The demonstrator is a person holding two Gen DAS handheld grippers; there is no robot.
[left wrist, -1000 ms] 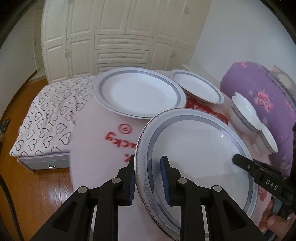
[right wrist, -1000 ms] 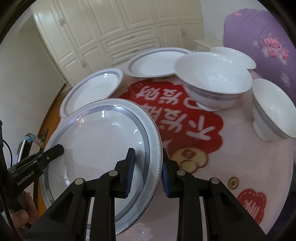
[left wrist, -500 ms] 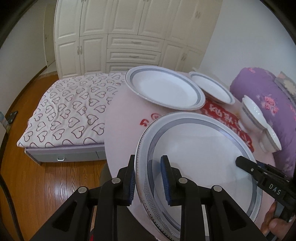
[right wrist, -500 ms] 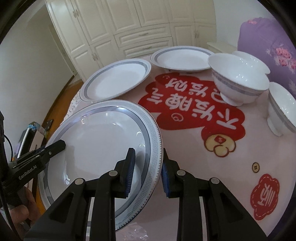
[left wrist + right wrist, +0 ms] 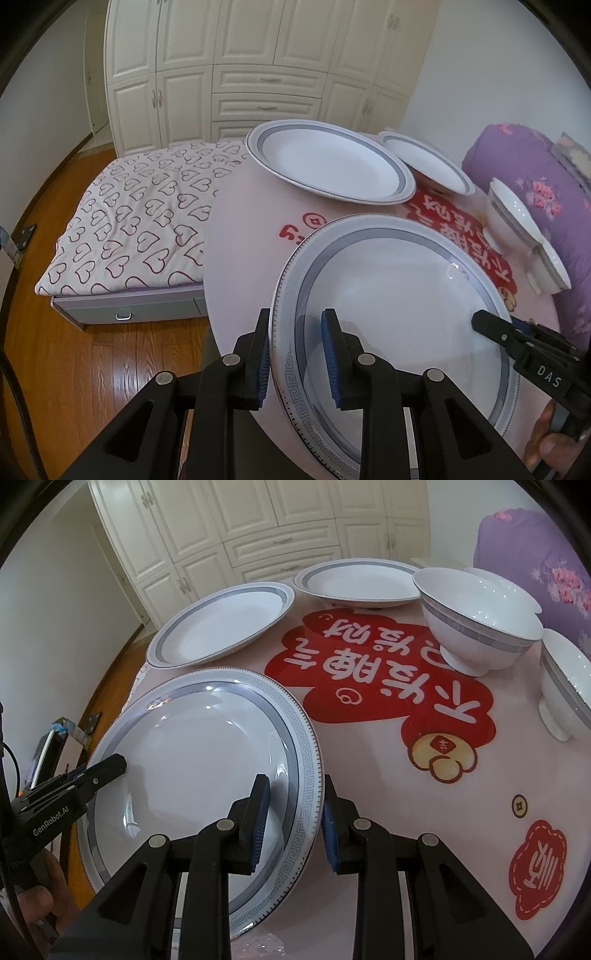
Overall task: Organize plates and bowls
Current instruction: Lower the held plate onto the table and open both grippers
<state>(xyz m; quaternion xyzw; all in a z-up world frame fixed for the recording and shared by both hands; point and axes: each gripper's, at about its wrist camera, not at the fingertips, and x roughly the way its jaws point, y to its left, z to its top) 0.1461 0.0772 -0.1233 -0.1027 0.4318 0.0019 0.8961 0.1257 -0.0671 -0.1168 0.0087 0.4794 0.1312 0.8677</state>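
1. The left gripper (image 5: 297, 356) is clenched on the left rim of the key-pattern plate (image 5: 399, 302), one pad on either side of the rim.
2. The right gripper (image 5: 293, 821) grasps the same plate's opposite rim.
3. The plate sits at the near edge of the round desk (image 5: 369, 760).
4. Two grey-banded plates (image 5: 221, 622) lie farther back on the desk.
5. Two footed bowls (image 5: 476, 624) stand at its right, by a purple quilt (image 5: 528, 177).

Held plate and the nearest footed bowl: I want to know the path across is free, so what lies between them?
Only bare tablecloth with its red printed pattern lies between the held plate and the footed bowl; the right wrist view shows it best.
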